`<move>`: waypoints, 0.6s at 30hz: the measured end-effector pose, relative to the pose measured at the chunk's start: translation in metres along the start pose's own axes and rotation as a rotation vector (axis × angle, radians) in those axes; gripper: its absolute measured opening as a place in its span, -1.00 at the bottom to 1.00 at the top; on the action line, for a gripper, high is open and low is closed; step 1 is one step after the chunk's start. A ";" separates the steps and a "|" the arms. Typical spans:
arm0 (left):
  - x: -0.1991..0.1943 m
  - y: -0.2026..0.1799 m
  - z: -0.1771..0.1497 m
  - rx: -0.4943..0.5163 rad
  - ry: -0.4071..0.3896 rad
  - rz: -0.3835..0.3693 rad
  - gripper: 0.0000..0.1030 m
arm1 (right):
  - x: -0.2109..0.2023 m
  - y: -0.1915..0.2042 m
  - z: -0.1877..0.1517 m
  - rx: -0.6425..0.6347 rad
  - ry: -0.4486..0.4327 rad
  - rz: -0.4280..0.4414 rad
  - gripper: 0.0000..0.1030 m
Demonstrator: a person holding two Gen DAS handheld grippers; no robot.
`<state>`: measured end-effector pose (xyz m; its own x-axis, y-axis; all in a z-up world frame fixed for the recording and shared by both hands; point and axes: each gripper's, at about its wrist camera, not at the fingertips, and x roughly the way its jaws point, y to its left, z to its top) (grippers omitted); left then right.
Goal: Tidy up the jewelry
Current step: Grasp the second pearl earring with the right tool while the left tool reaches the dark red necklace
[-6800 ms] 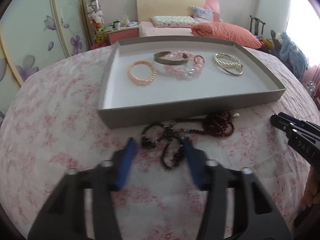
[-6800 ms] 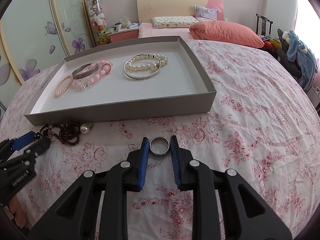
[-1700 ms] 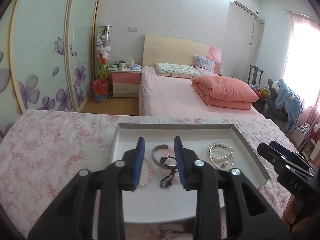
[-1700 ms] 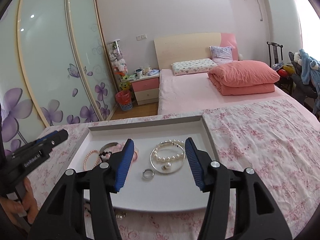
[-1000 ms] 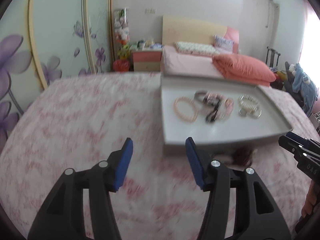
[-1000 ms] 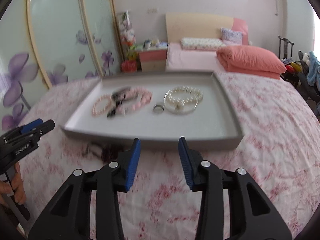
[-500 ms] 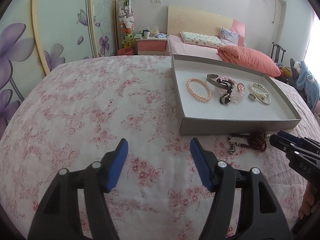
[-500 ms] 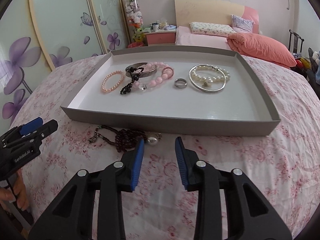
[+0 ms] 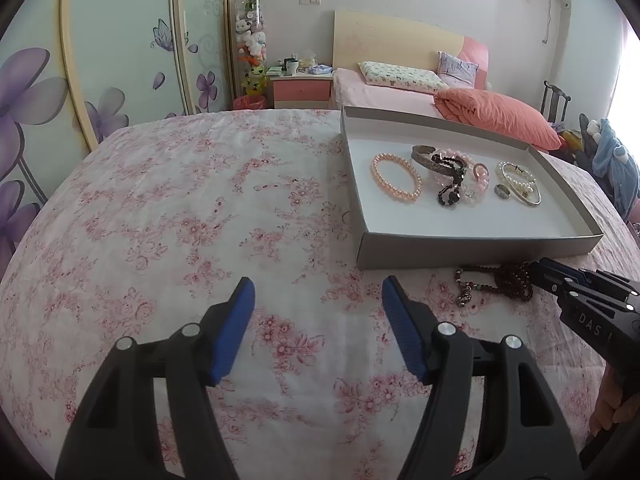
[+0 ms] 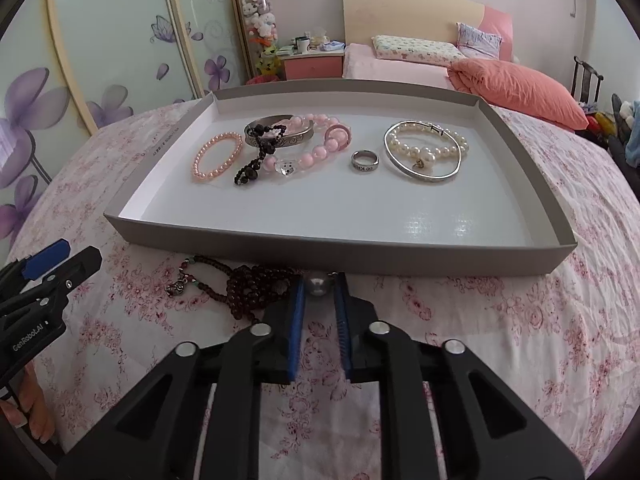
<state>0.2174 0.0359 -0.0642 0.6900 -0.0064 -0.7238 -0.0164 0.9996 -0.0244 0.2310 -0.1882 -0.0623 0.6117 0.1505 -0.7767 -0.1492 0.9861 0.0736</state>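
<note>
A grey tray [image 10: 340,246] [image 9: 480,246] on the floral tablecloth holds a peach bead bracelet [image 10: 216,156], a metal cuff [image 10: 280,130], a pink bead bracelet [image 10: 320,152], a small dark bead string [image 10: 256,156], a ring [image 10: 364,161] and a pearl bracelet with a bangle [image 10: 424,148]. A dark red bead necklace [image 10: 248,286] [image 9: 508,280] with a large pearl [image 10: 318,285] lies in front of the tray. My right gripper [image 10: 319,286] is narrowly open around the pearl. My left gripper [image 9: 318,290] is wide open and empty over bare cloth, left of the tray.
The tablecloth [image 9: 180,220] covers a round table. Behind it are a bed with an orange quilt [image 10: 516,88], a nightstand [image 10: 316,62] and sliding wardrobe doors [image 9: 120,60]. The other gripper shows at each view's edge.
My right gripper has come down and forward, closing in around the necklace's pearl. My left gripper has stayed open and shifted slightly over the cloth left of the tray.
</note>
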 end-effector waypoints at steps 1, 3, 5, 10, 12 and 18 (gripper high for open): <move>0.001 0.000 0.000 0.000 0.002 0.000 0.26 | -0.001 0.000 -0.001 -0.005 0.001 -0.004 -0.73; 0.002 0.000 0.000 -0.002 0.006 0.001 0.27 | -0.003 -0.003 -0.002 -0.008 0.000 -0.020 -0.73; 0.002 -0.001 0.000 -0.002 0.008 -0.001 0.27 | -0.007 -0.012 -0.006 -0.002 0.001 -0.060 -0.73; 0.000 -0.007 0.002 0.014 0.010 -0.020 0.33 | -0.016 -0.049 -0.013 0.048 0.008 -0.159 -0.73; -0.003 -0.014 0.003 0.022 0.008 -0.041 0.37 | -0.017 -0.057 -0.014 0.062 0.008 -0.158 -0.73; -0.007 -0.049 0.006 0.088 0.007 -0.084 0.44 | -0.013 -0.060 -0.012 0.051 0.002 -0.143 -0.72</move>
<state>0.2172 -0.0126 -0.0539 0.6809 -0.0903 -0.7268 0.1054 0.9941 -0.0248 0.2228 -0.2497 -0.0640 0.6225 0.0079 -0.7826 -0.0205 0.9998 -0.0063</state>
